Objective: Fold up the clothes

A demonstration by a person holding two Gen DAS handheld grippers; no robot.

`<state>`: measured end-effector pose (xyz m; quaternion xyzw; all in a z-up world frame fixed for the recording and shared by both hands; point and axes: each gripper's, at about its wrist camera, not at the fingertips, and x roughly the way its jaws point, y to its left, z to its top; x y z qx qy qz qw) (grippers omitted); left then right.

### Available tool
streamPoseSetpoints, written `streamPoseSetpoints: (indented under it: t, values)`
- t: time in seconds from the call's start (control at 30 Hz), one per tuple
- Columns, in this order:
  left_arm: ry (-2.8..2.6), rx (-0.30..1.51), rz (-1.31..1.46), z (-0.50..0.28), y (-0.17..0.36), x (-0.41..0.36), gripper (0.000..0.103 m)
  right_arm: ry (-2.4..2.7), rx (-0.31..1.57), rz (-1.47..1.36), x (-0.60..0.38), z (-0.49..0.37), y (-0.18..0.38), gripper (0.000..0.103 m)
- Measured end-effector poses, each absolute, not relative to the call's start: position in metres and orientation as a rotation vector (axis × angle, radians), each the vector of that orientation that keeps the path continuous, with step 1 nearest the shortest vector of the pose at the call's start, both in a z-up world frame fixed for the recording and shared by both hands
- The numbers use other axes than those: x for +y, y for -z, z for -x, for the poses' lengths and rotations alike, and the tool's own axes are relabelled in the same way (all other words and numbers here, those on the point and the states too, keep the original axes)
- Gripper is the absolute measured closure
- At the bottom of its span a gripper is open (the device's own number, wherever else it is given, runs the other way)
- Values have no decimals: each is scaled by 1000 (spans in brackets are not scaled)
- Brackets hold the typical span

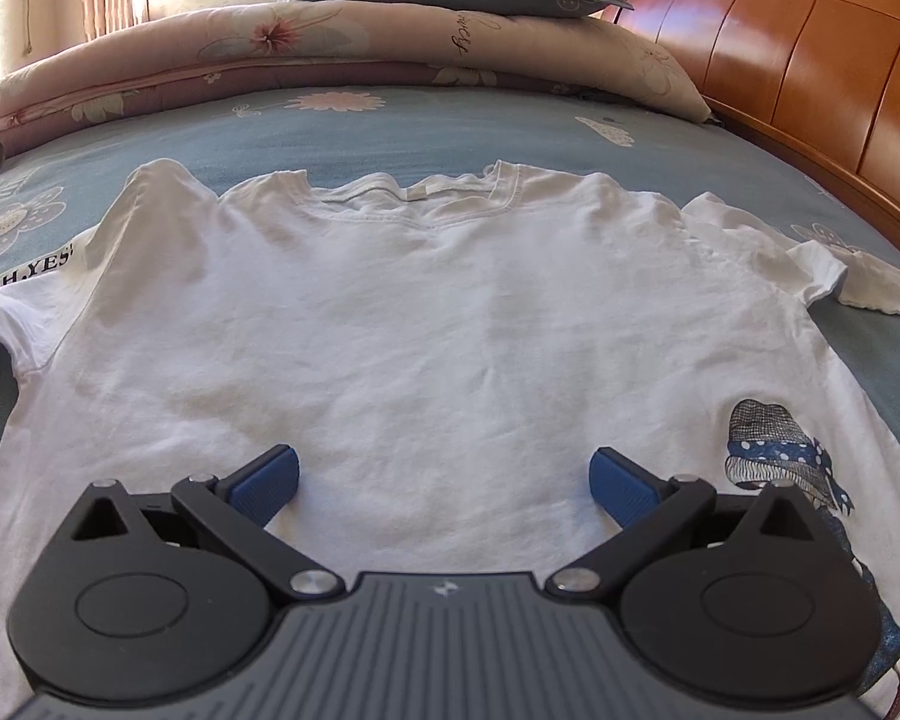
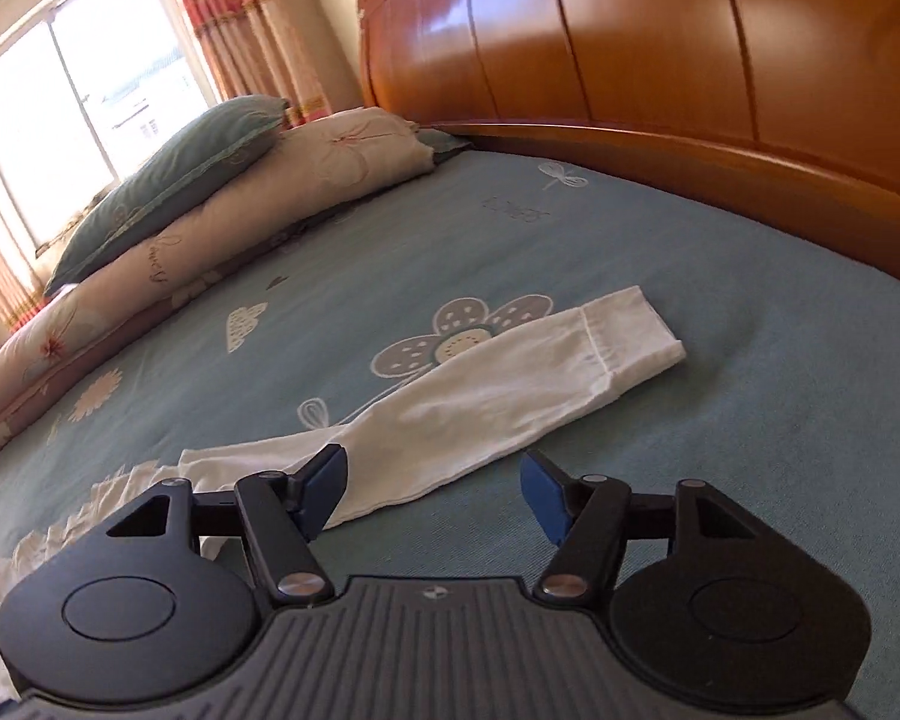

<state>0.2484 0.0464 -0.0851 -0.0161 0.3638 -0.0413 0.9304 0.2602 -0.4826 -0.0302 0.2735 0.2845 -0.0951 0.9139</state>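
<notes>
I see the white T-shirt (image 1: 426, 312) lying flat on the blue flowered bedsheet (image 1: 450, 126), neckline toward the folded quilt (image 1: 330, 54), one long sleeve (image 2: 510, 372) stretched sideways. My left gripper (image 1: 444, 480) is wide open above its lower part, holding nothing. My right gripper (image 2: 432, 486) is partly open, empty, just over the sleeve.

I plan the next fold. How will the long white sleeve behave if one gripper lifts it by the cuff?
The sleeve is thin and creased, so it will probably hang limp. It looks light. It may drag over the blue bedsheet rather than slide.
</notes>
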Motion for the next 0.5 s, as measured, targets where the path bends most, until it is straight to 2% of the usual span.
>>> streamPoseSetpoints:
  t: [0.23,0.5]
  values:
    - [76,716,2,-248,90,43,1,298,574,-876,-559,-290,91,35]
    - [70,699,4,-249,92,43,1,328,457,-937,-581,-322,110,37]
